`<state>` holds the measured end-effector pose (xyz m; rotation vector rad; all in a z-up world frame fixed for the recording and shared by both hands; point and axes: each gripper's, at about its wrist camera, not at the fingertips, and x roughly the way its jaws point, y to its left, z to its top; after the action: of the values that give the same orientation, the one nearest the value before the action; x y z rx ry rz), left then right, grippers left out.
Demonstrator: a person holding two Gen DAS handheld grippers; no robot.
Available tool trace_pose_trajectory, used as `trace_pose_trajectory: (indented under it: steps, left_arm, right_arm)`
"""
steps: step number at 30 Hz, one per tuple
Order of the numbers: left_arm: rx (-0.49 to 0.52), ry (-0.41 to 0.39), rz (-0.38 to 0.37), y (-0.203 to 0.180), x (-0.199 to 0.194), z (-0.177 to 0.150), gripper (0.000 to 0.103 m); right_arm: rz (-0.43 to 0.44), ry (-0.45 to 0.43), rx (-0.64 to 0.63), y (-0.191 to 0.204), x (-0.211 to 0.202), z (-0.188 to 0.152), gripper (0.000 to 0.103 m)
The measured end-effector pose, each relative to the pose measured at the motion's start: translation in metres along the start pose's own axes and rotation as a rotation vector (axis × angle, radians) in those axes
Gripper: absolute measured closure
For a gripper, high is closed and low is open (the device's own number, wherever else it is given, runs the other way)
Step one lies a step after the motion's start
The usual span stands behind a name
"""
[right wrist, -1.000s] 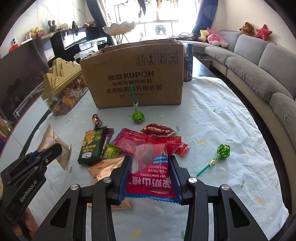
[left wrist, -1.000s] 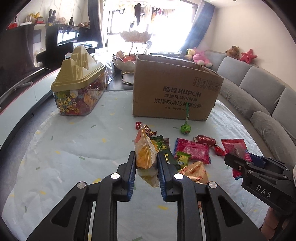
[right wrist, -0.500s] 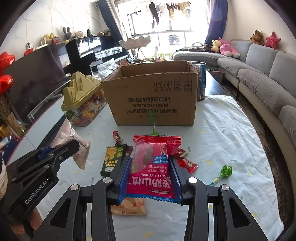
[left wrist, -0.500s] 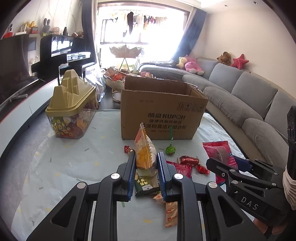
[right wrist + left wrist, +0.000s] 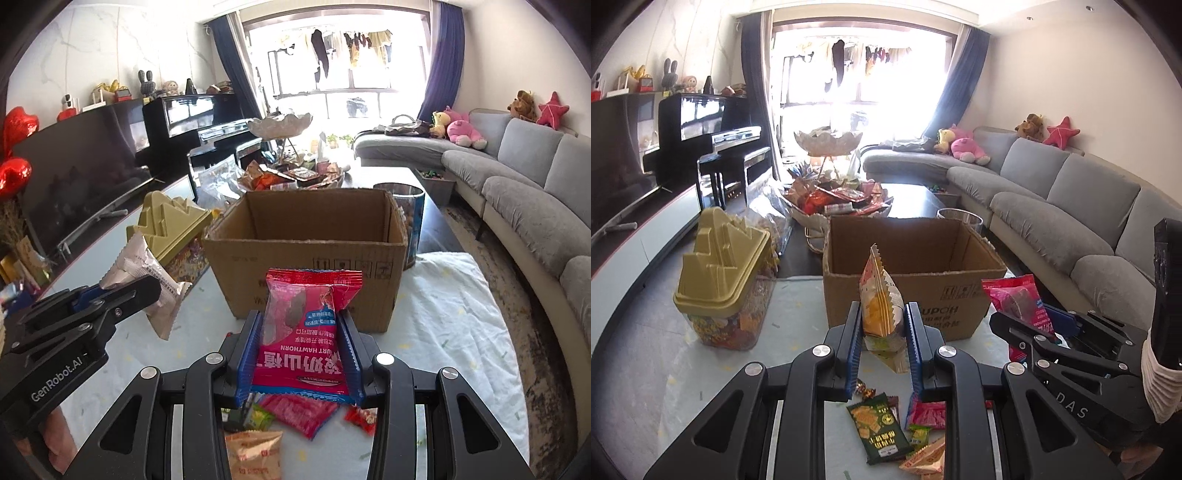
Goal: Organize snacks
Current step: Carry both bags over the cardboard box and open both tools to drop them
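Both packets have been raised from the desk (image 5: 461,317) toward the brown cardboard box (image 5: 314,251) at 12 o'clock. The orange crimped snack packet (image 5: 877,302) is pinched by the left gripper (image 5: 882,347); the red "HAWTHORN" packet (image 5: 303,332) is pinched by the right gripper (image 5: 299,354).

Surface (image 5: 461,314) has a white speckled cloth over it. Open cardboard box (image 5: 306,258) stands on it, mid-far side. Clear candy jar (image 5: 727,295) with gold lid just left of the box, apart from it. Loose snacks on the cloth near edge: green pack (image 5: 877,437), red packs (image 5: 303,413), orange-tan pack (image 5: 251,452), small wrapped candy (image 5: 865,387). A clear tub (image 5: 410,218) stands behind the box's right corner.
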<state>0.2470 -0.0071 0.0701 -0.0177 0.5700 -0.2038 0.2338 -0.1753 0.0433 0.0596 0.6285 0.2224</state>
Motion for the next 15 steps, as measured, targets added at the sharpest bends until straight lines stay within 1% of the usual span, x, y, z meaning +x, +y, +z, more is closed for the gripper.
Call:
trace_pose_trajectory:
  steps: [4,7,15]
  left_arm:
    - [0.033,-0.007,0.007,-0.002,0.012,0.024,0.08]
    - [0.046,0.007,0.007,-0.002,0.027,0.04,0.08]
    - [0.022,0.054,0.002,0.006,0.075,0.069,0.08]
  right_arm:
    - [0.012,-0.009,0.003,-0.003,0.009,0.026,0.062]
    - [0.009,-0.007,0.004,-0.007,0.017,0.045,0.062]
    - [0.014,0.032,0.012,-0.019,0.053,0.087,0.062]
